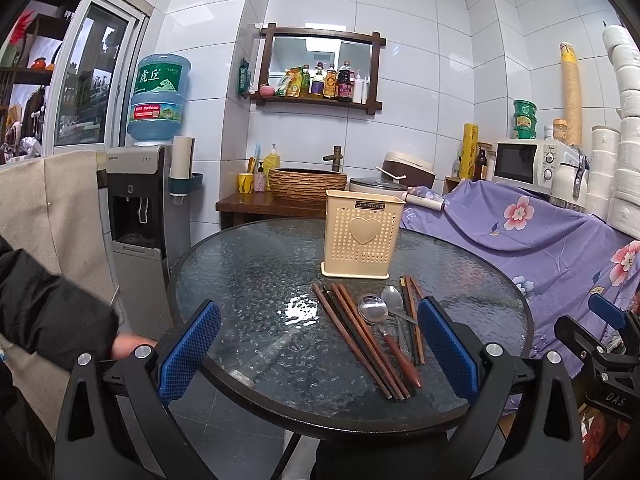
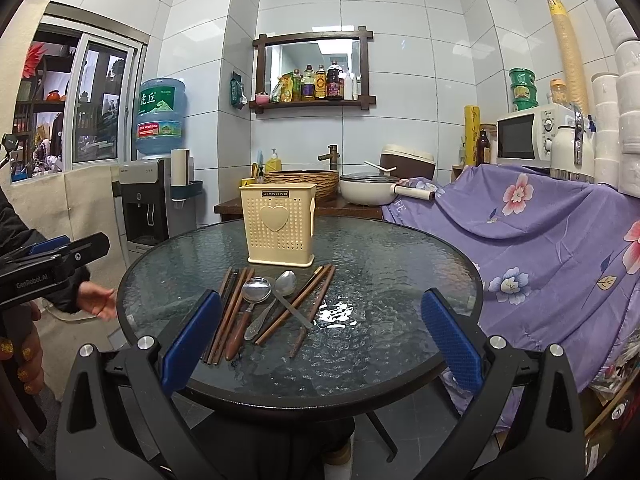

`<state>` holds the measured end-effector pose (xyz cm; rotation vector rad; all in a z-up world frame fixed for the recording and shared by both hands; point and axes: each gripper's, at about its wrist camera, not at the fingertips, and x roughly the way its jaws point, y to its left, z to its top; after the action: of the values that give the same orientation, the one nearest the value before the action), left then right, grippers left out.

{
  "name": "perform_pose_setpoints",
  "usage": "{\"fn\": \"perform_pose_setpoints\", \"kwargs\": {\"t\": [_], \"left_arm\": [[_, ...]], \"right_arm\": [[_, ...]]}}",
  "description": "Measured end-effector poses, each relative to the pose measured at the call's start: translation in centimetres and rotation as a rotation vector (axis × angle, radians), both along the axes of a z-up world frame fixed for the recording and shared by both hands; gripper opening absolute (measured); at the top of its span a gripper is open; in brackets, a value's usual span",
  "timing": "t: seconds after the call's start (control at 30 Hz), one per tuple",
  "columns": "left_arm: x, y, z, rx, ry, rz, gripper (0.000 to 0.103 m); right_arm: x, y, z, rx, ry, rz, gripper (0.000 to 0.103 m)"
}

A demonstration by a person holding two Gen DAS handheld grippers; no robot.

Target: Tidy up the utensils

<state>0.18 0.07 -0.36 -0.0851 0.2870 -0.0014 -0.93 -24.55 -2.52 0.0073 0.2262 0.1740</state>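
Brown wooden chopsticks point(image 1: 360, 340) and steel spoons point(image 2: 258, 290) lie mid-counter, long axes toward the near edge, before the cream perforated holder point(image 2: 278, 224). Both jaws apart, empty; left gripper point(image 1: 318, 354) looks nearer.

From my left wrist camera, my right gripper point(image 1: 600, 332) is cut off by the picture's edge, so I cannot tell how its jaws stand. The utensil holder point(image 2: 278, 226) hides its own inside. The left finger pad point(image 2: 192, 336) covers part of the chopsticks point(image 2: 228, 308). Labels on the shelf bottles point(image 1: 324, 80) are too small to read.
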Motion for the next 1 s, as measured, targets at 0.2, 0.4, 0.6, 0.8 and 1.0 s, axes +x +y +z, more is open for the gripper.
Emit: {"fn": "perform_pose_setpoints", "kwargs": {"t": [0.2, 0.4, 0.6, 0.8, 1.0], "left_arm": [[-0.05, -0.01, -0.01, 0.001, -0.001, 0.000, 0.097], [0.04, 0.01, 0.37, 0.004, 0.000, -0.002, 0.097], [0.04, -0.06, 0.36, 0.005, -0.001, -0.001, 0.097], [0.04, -0.13, 0.84, 0.005, -0.001, 0.000, 0.097], [0.02, -0.20, 0.75, 0.009, -0.003, 0.000, 0.097]], "right_arm": [[0.00, 0.05, 0.03, -0.001, 0.001, 0.001, 0.098], [-0.01, 0.07, 0.04, -0.001, 0.000, 0.001, 0.098], [0.00, 0.04, 0.05, 0.000, 0.000, 0.001, 0.098], [0.00, 0.04, 0.04, -0.001, 0.001, 0.001, 0.098], [-0.01, 0.06, 0.04, 0.000, 0.000, 0.000, 0.098]]}}
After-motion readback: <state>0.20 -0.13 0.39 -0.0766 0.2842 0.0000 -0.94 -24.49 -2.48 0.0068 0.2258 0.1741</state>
